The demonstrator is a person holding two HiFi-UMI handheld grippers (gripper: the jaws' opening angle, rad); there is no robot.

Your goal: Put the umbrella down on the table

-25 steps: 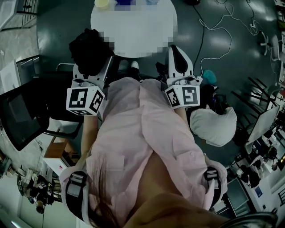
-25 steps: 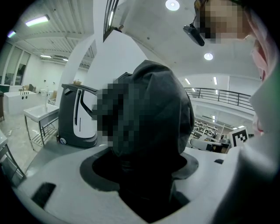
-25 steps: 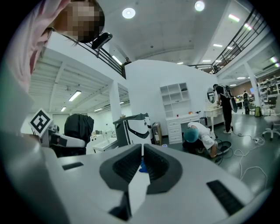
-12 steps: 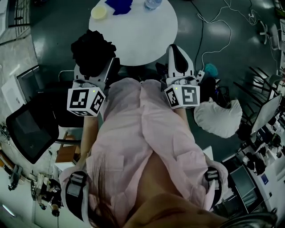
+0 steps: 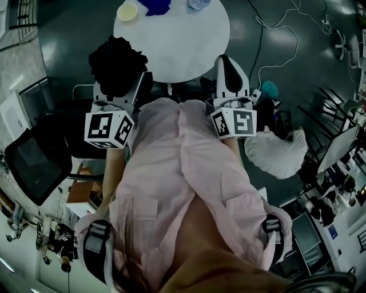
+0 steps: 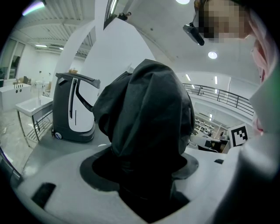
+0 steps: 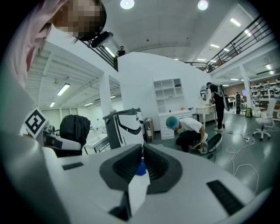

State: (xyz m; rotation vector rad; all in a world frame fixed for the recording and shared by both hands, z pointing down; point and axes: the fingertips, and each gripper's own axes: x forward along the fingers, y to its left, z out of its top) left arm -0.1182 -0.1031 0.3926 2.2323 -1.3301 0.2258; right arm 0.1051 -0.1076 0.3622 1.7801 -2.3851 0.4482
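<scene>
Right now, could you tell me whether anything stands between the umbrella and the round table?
Nothing visible does. The black umbrella, clamped in the left tool, sits beside the table at its bare near edge; small items lie only at its far edge.

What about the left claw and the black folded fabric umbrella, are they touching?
Touching. The left gripper view shows the left claw shut on the black folded fabric umbrella, fabric pressed against both jaws.
</scene>
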